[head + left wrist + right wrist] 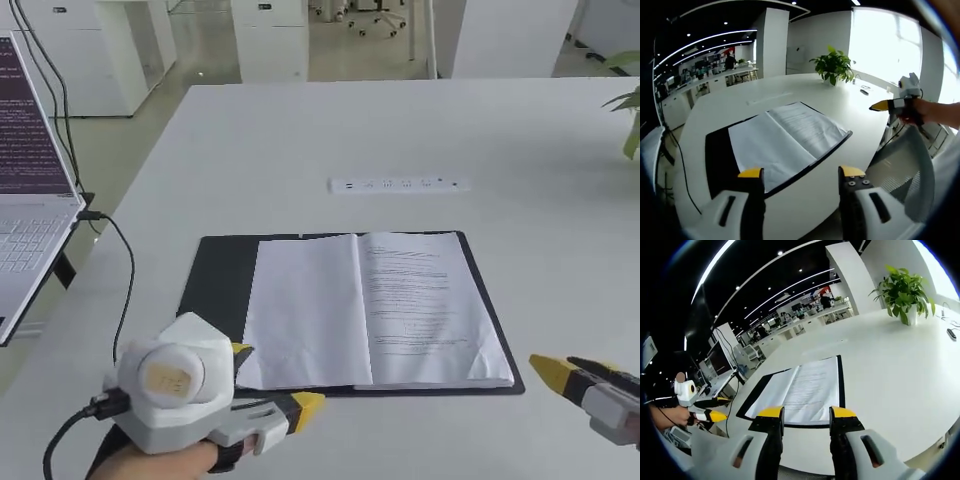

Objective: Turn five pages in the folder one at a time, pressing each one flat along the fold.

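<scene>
A black folder [215, 275] lies open on the white table [300, 130], white pages spread either side of the fold [362, 310]. The left page [300, 310] is blank and the right page [425, 300] carries printed text. My left gripper [280, 385] hovers open at the folder's near left corner, nothing between its yellow-tipped fingers [751, 173]. My right gripper [565, 375] is open off the folder's near right corner, apart from it. The folder [785, 137] lies ahead of the left jaws, and the folder [800, 390] also lies ahead of the right jaws.
A white power strip [398, 184] lies beyond the folder. A laptop [25, 200] stands at the left edge with a black cable [125, 290] running down past the folder. A potted plant [628, 110] is at the far right.
</scene>
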### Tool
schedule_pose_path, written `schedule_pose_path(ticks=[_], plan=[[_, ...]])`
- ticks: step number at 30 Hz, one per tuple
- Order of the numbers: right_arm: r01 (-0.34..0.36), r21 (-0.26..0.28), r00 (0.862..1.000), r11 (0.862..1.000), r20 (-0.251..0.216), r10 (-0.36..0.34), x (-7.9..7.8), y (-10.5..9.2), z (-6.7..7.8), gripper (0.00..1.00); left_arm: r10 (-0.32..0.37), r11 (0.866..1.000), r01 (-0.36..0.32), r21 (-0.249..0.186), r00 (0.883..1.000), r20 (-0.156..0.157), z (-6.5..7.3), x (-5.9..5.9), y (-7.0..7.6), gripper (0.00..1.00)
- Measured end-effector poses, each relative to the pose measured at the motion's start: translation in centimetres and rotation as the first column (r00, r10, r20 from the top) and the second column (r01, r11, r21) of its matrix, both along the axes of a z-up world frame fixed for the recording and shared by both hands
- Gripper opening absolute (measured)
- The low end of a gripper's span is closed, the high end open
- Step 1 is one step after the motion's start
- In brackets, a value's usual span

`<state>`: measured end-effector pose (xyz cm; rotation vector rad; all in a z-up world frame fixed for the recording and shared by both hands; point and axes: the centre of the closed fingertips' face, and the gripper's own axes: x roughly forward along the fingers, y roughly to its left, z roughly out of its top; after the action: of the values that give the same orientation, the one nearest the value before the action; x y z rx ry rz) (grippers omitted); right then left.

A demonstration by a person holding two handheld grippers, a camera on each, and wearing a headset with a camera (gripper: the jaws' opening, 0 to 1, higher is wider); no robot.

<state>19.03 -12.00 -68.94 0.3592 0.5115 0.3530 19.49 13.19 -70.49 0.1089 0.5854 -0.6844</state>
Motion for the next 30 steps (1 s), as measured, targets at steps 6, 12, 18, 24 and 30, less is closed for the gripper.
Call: schedule_pose_path(ticks=[6,12,18,24,30], plan=[[-0.013,-0.002,1.0,1.0,-0.028,0.013,-0.1,-0.1,-1.4,0.34,-0.049,0.999,0.049,-0.003,0.999,-0.018,-1.6,1.4,-3.4,0.57],[-0.023,-0.008,0.998,1.0,-0.052,0.023,-0.2,-0.3,-2.9,0.34,-0.083,0.997,0.083,0.002,0.996,-0.013,-3.2,3.4,-7.5,0.55],[-0.039,-0.016,0.997,0.999,-0.069,0.038,0.0,-0.3,-3.9,0.34,-0.126,0.992,0.126,-0.007,0.992,-0.011,-4.1,4.4,-11.4,0.55],[-0.043,-0.018,0.996,0.999,-0.073,0.042,0.3,-0.5,-4.2,0.34,-0.118,0.993,0.118,-0.015,0.993,-0.016,-5.9,5.8,-14.6,0.52],[-0.046,-0.006,0.996,0.999,-0.072,0.046,0.8,-0.5,-4.5,0.34,-0.071,0.997,0.07,-0.014,0.997,-0.008,-7.7,7.0,-16.3,0.49]])
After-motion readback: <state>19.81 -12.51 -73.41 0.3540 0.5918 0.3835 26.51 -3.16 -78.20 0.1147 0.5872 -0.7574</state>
